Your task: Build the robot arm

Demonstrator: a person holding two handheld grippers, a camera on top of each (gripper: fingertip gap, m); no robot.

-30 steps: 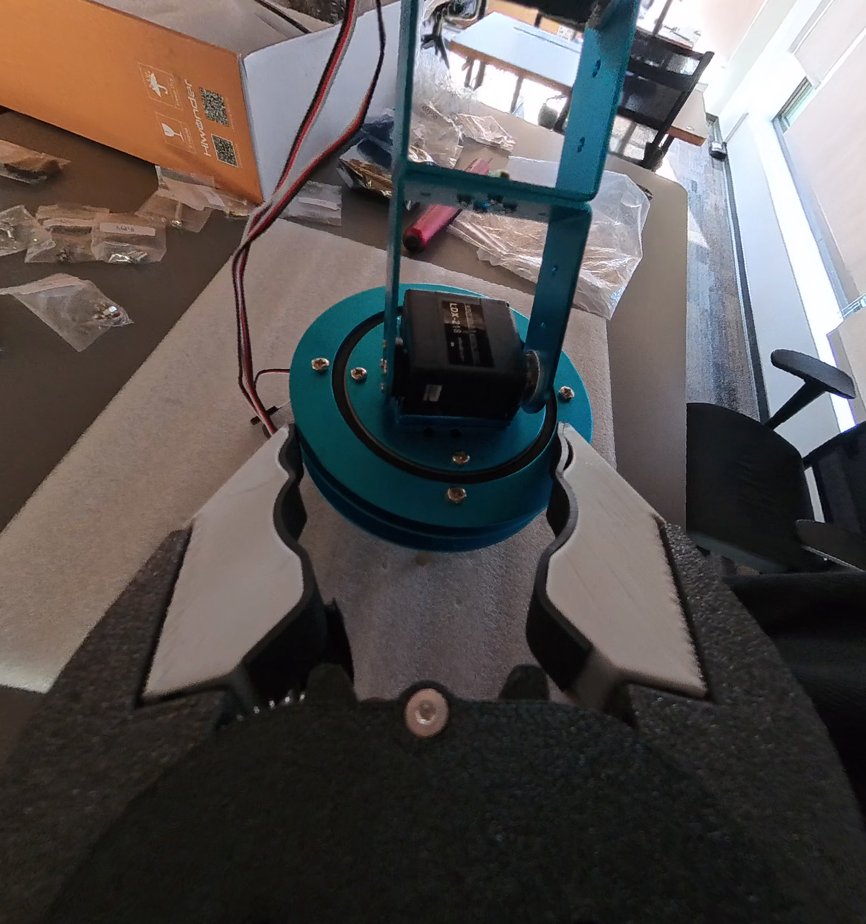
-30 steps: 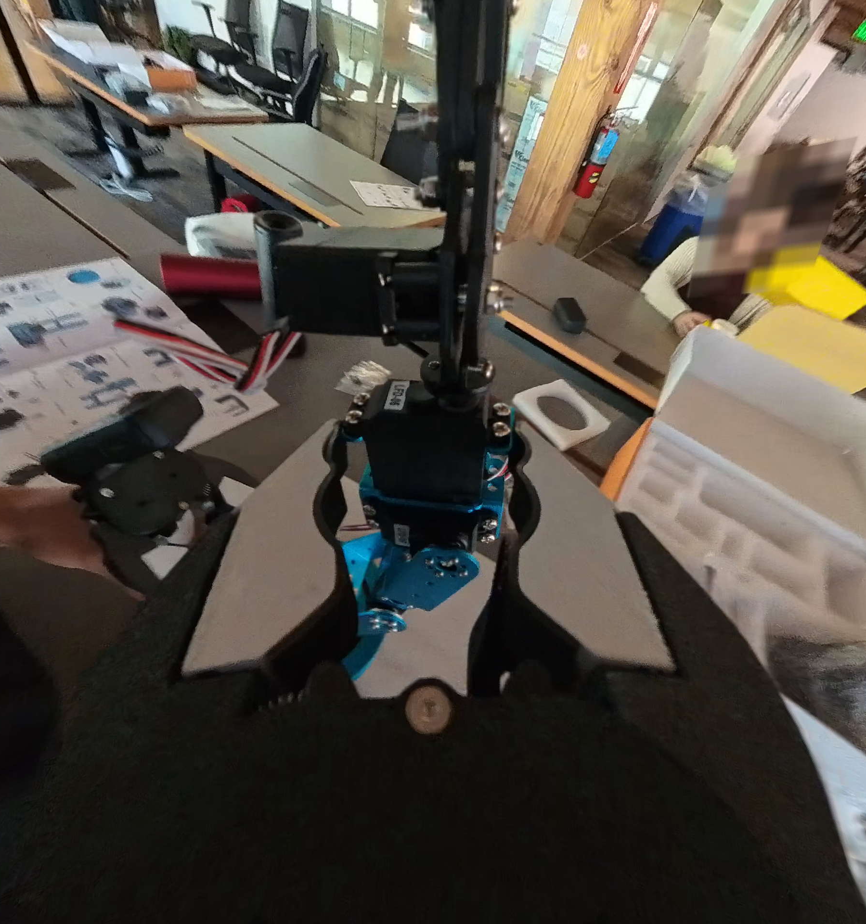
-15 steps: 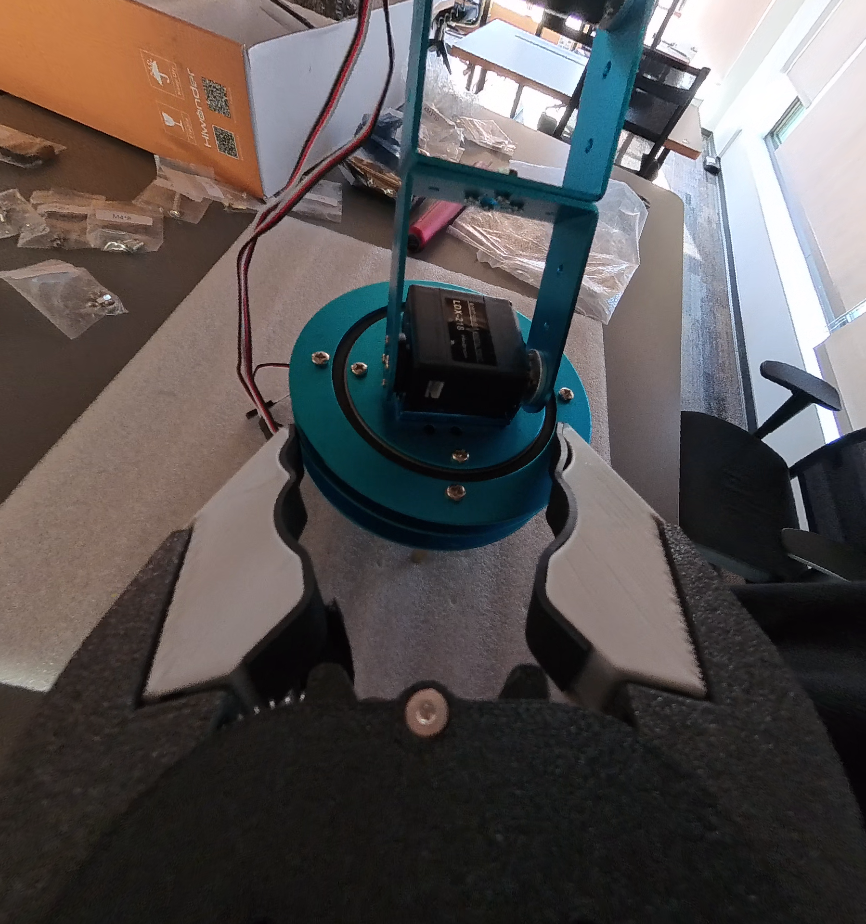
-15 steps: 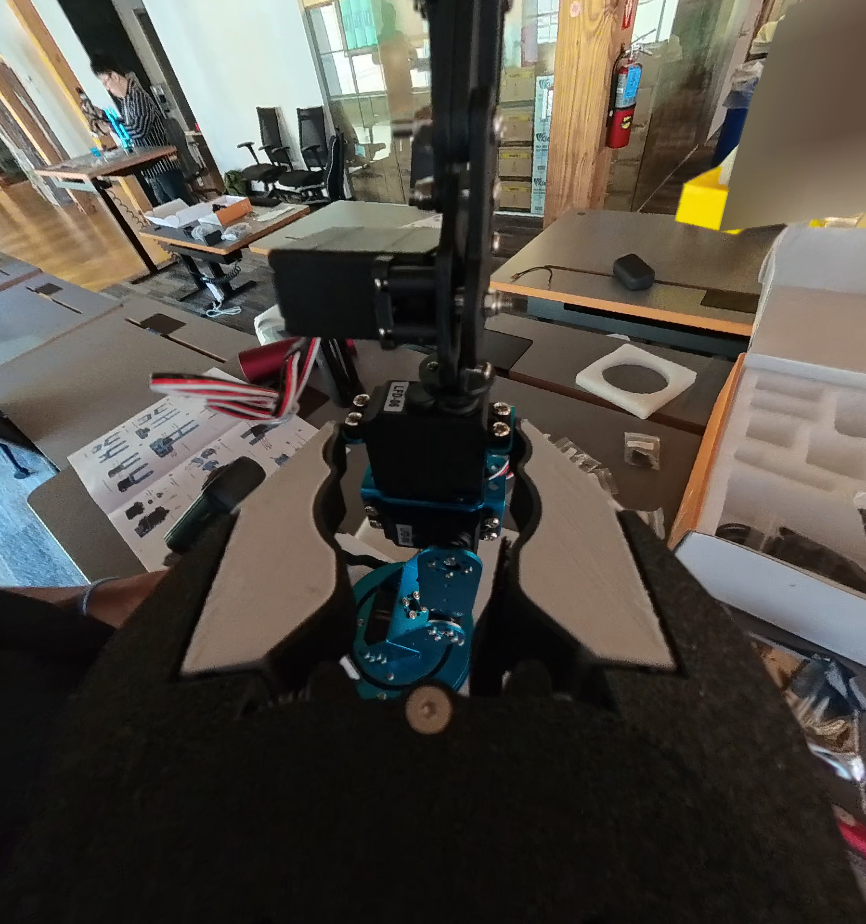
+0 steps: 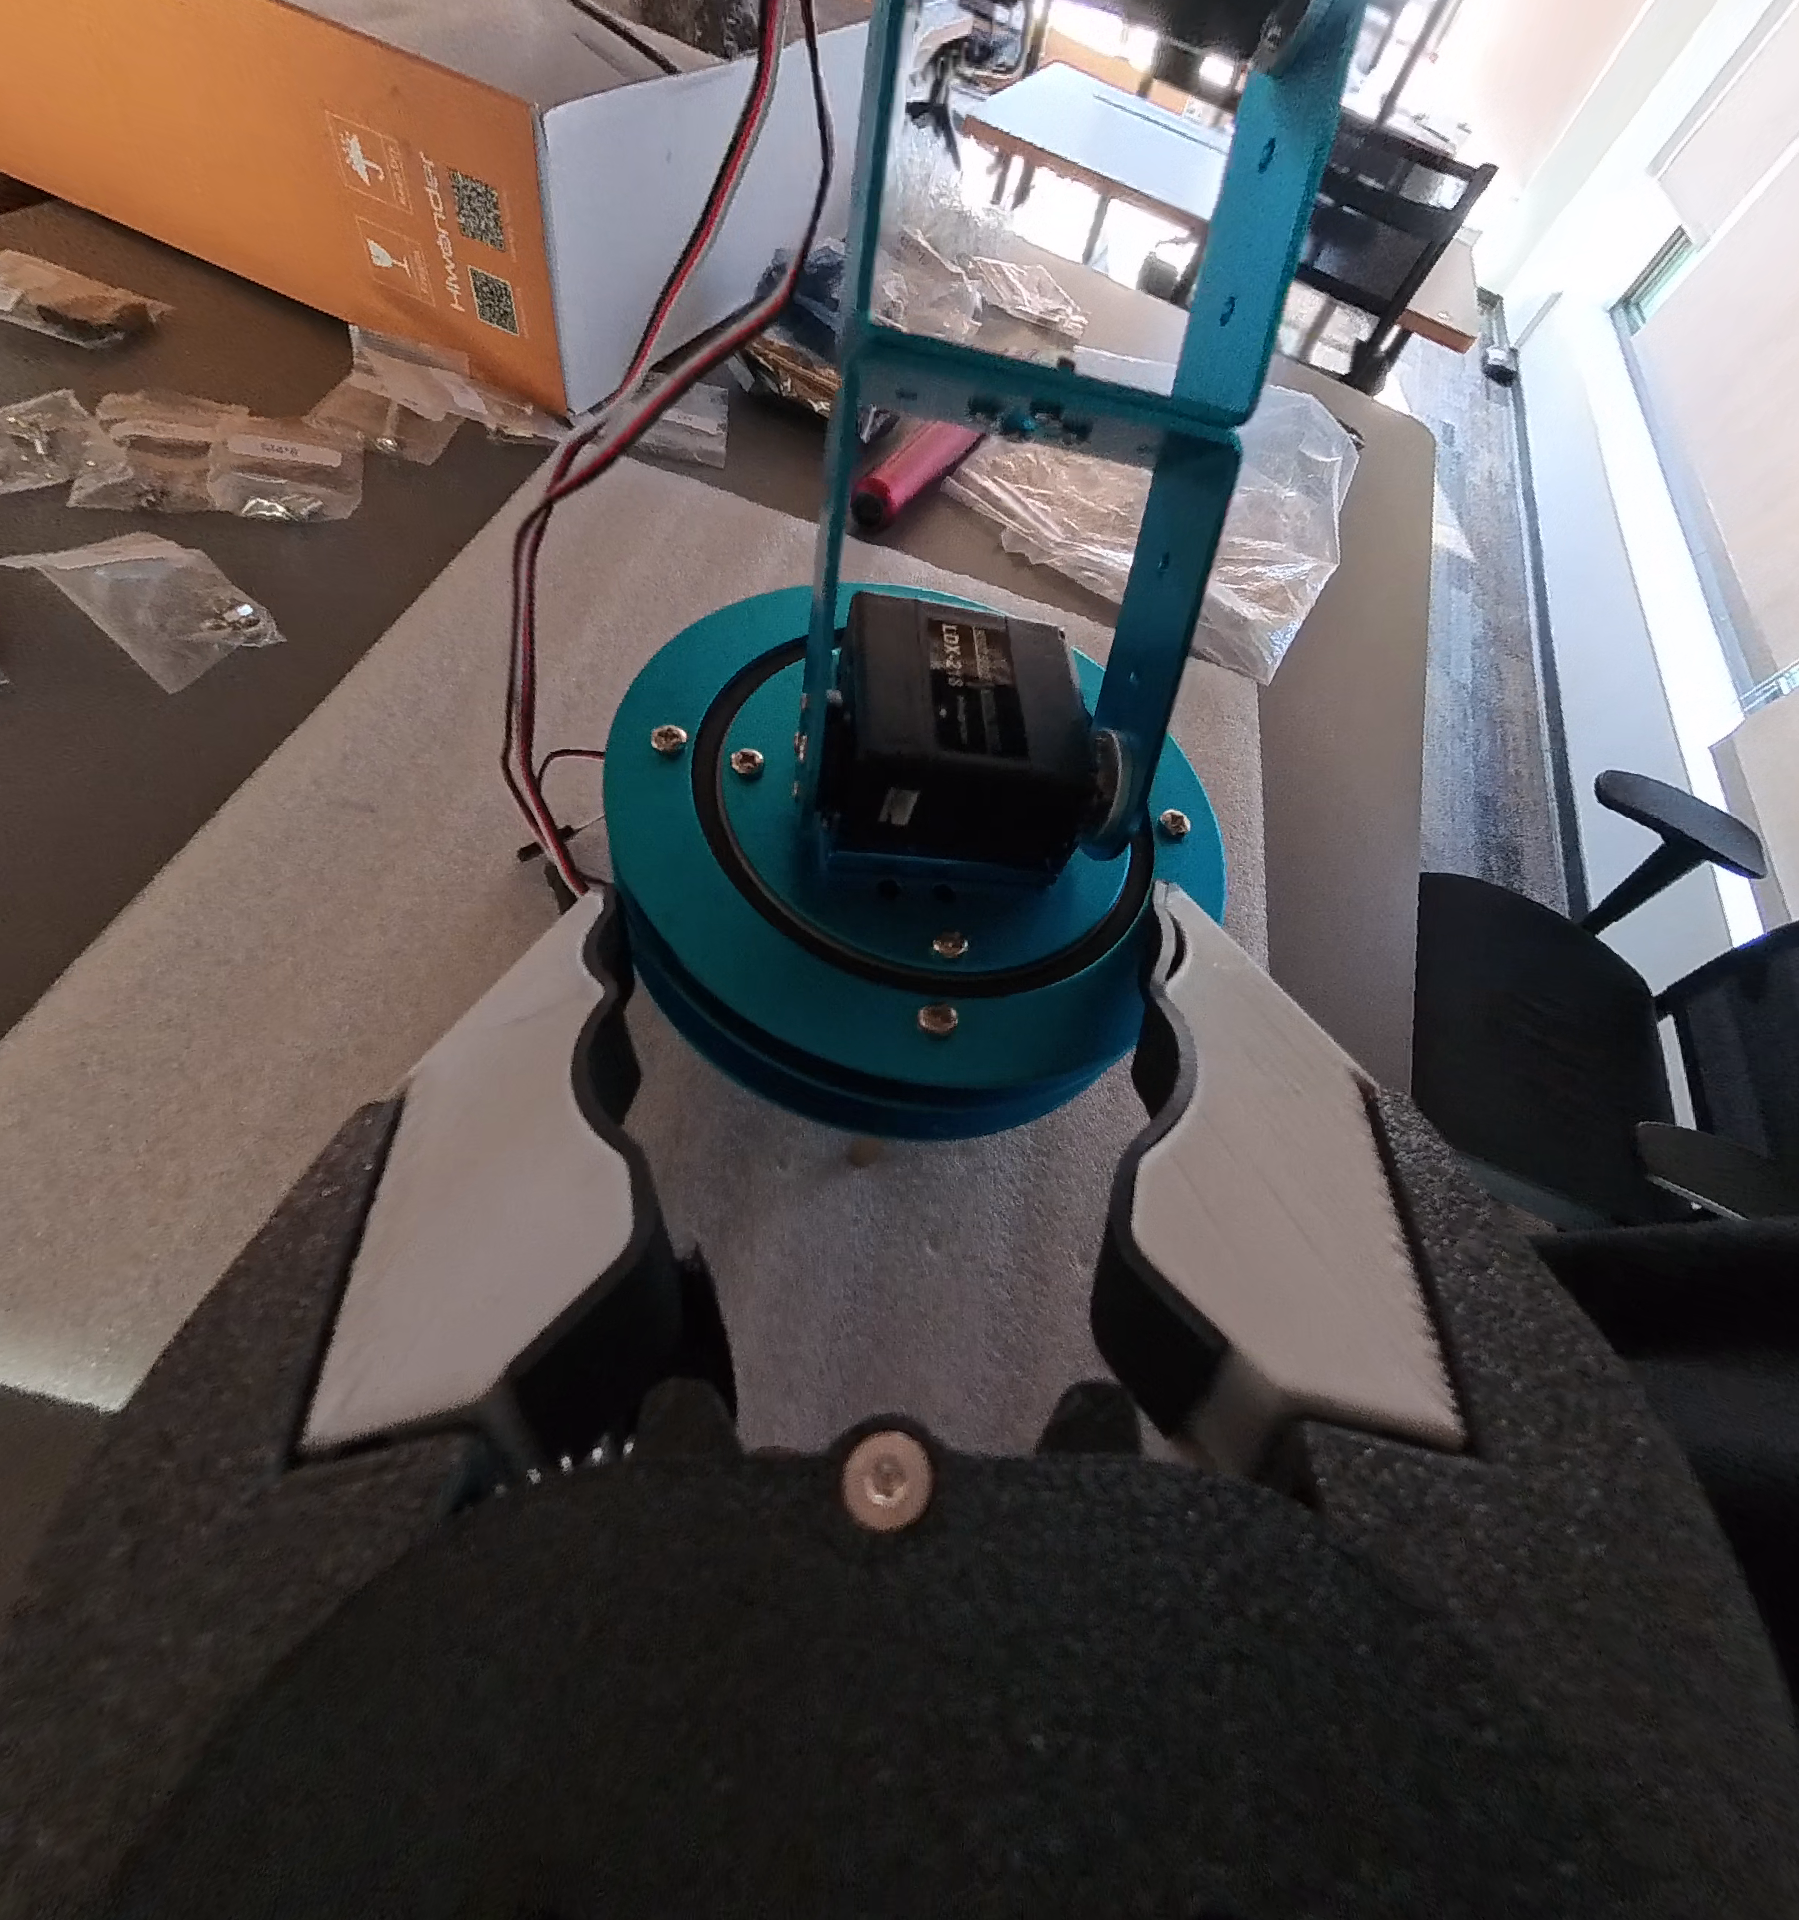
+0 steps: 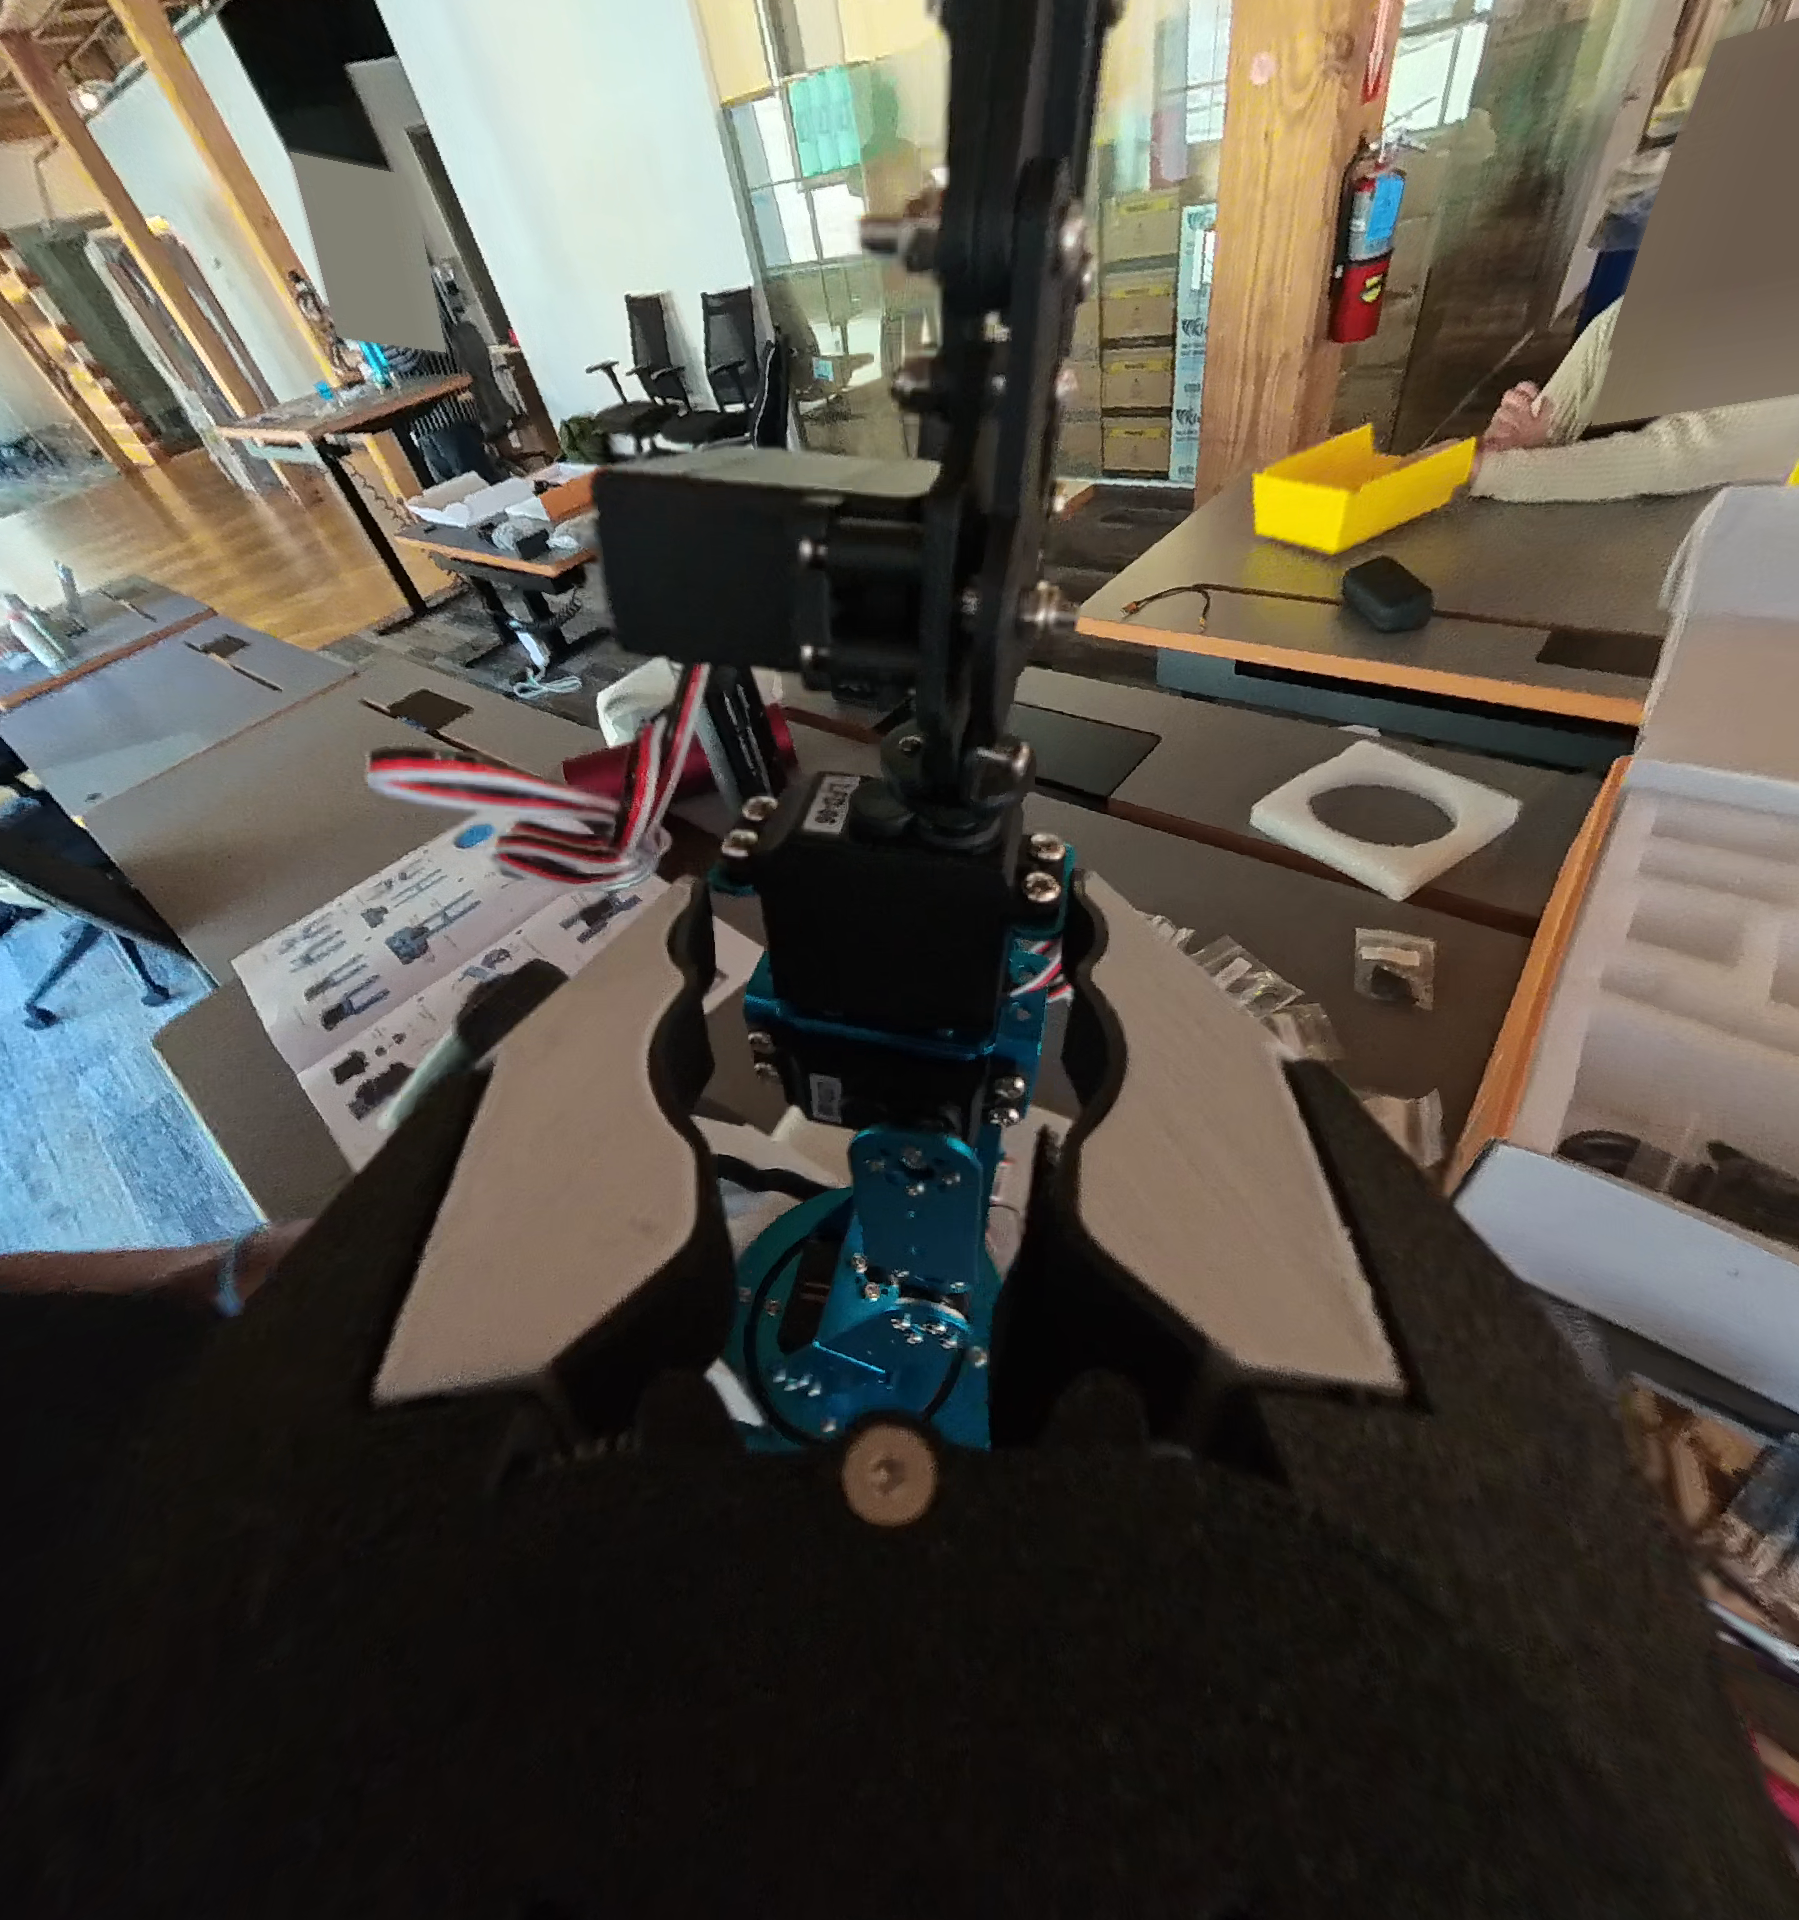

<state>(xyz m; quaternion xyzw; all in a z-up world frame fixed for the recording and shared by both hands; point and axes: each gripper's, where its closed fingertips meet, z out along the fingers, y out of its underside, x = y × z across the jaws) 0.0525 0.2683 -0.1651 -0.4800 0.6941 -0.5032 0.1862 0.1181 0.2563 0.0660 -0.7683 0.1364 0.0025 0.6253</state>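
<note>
Left gripper [image 5: 890, 914] pinches the teal round base [image 5: 905, 1029], centre frame. Right gripper [image 6: 890, 914] pinches the black servo [image 6: 884, 925] of the upright arm, 2 fingertips pressing its sides

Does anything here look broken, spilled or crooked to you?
Nothing looks broken. The small blue arm stands upright on its round blue base, which the left gripper clamps, while the right gripper clamps a black servo higher up. Only the clear parts bags lie scattered beside the orange box.
</note>
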